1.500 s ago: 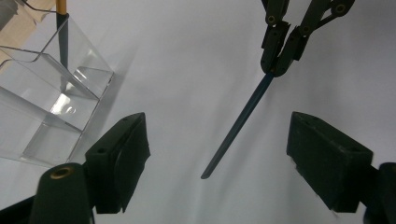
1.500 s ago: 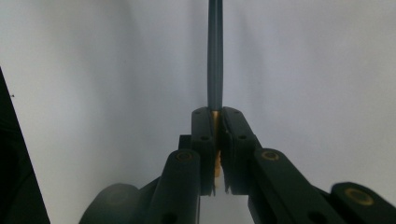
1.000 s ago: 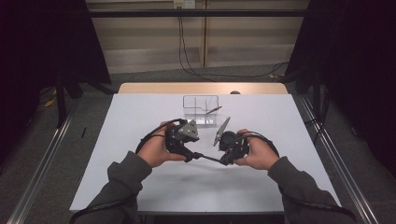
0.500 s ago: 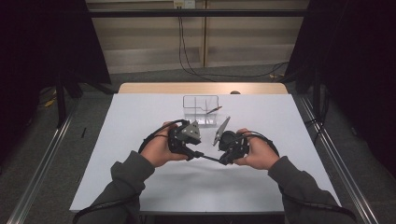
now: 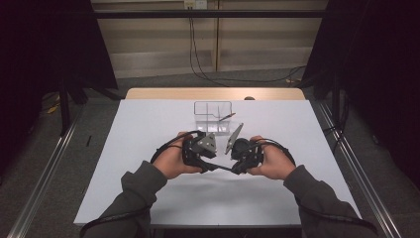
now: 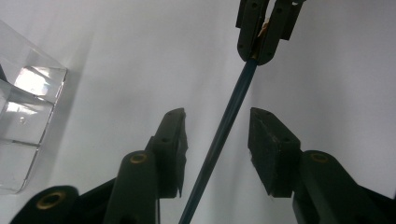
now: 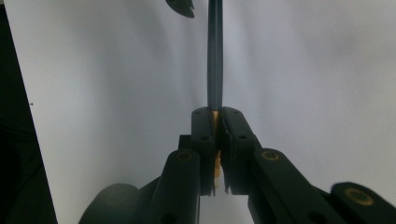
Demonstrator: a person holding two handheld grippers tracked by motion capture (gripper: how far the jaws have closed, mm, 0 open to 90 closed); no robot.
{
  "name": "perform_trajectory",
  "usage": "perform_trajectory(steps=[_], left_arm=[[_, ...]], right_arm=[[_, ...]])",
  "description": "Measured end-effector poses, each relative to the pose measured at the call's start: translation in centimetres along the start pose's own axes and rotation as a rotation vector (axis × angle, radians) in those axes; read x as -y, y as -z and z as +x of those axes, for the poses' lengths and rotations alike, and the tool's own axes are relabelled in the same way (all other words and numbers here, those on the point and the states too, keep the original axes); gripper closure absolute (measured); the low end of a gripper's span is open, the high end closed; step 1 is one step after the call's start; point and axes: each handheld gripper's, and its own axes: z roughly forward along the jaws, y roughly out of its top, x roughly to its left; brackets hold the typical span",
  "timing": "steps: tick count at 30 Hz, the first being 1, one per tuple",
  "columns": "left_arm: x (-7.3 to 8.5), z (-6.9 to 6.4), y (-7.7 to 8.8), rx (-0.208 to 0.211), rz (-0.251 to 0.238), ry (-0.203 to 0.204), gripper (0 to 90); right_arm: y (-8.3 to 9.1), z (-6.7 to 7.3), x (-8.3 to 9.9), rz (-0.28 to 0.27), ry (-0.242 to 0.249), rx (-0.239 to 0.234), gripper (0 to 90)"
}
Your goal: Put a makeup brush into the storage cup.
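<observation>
My right gripper (image 7: pixel 215 116) is clamped on the blue pencil (image 6: pixel 224 130); my left gripper (image 6: pixel 217 140) has been closing, pads not touching. Transfer unfinished.

Left gripper (image 6: pixel 217 135) fingers closing (still apart), right gripper (image 7: pixel 215 116) clamped

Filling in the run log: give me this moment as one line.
right tongs: shut on pencil | left tongs: open, just been closing around pencil, pads not touching | clear box: behind, on table
</observation>
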Motion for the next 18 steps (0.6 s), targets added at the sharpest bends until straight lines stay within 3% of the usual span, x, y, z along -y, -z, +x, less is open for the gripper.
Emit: perform_trajectory(steps=[6, 15, 18], left_arm=[[0.04, -0.08, -0.30, 0.019, 0.009, 0.011, 68.1], [0.14, 0.14, -0.17, -0.005, 0.023, 0.018, 75.3], [0.30, 0.20, -0.29, 0.010, 0.016, 0.024, 75.8]], right_arm=[[0.38, 0.00, 0.03, -0.016, -0.010, 0.005, 84.4], [0.74, 0.08, 0.08, -0.040, -0.009, 0.006, 84.5], [0.86, 0.08, 0.04, -0.045, -0.007, 0.008, 84.5]])
